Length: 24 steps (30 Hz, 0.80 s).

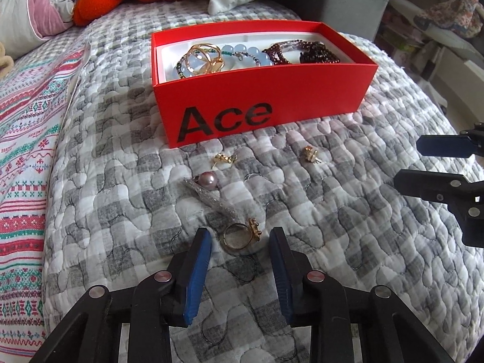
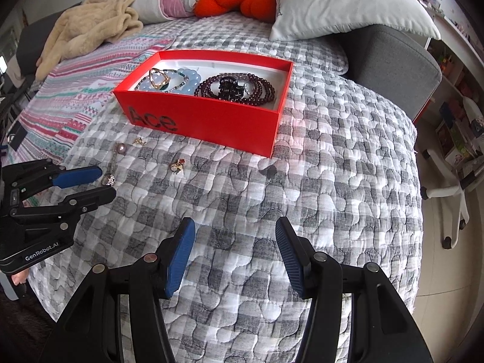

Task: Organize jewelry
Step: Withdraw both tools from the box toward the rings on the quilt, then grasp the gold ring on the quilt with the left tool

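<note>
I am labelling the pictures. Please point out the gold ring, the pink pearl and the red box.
gold ring (image 1: 239, 237): left wrist view, on its band.
pink pearl (image 1: 208, 178): left wrist view, on the bead.
red box (image 2: 211, 118): right wrist view, on its front wall.

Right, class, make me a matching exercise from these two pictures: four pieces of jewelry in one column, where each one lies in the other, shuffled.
Things:
1. gold ring
2. dark red bead strand
3. pale blue bead bracelet
4. pink pearl pin

Places:
A. right half of the red box
B. left half of the box
C. quilt, between the left gripper fingertips
D. quilt, just beyond the ring

Pairs: 1-C, 2-A, 3-B, 4-D
</note>
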Tool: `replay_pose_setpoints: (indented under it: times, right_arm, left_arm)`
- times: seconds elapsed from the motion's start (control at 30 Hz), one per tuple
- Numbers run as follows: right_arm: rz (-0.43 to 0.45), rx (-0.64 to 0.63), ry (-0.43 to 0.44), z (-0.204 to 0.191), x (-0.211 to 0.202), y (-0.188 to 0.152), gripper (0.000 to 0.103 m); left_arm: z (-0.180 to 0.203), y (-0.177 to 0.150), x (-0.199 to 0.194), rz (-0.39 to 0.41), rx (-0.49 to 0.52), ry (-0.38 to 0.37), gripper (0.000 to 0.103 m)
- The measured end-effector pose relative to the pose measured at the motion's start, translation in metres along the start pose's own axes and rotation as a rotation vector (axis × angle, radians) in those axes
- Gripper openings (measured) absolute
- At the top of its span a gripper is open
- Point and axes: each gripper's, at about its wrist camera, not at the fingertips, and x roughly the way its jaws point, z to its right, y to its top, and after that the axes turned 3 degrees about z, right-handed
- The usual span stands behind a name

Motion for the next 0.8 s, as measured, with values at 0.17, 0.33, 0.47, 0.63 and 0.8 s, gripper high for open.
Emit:
replay_pose_setpoints:
  times: [0.17,0.33,0.47,0.63,0.8]
  right_arm:
    - [0.001,0.005,0.002,0.001,0.001,0.000,0.058]
    - [0.006,0.021,0.009,0.001,0.003,0.003,0.058]
    - [0.005,0.023,0.032,-0.005,0.010,0.006,0.058]
    - [-0.006,0.013,0.049,-0.017,0.022,0.010,0.058]
    - [0.009,-0.018,0.045,-0.031,0.032,0.015,0.058]
  left_arm:
    - [0.005,0.001,0.000,-0.006,0.021,0.029,0.019]
    - [0.004,0.003,-0.005,0.000,0.014,0.024,0.019]
    - [0.002,0.005,-0.017,0.026,0.012,0.033,0.019]
    - [-0.009,0.006,-0.025,0.031,-0.022,0.062,0.019]
    - [-0.021,0.006,-0.027,0.029,-0.060,0.071,0.019]
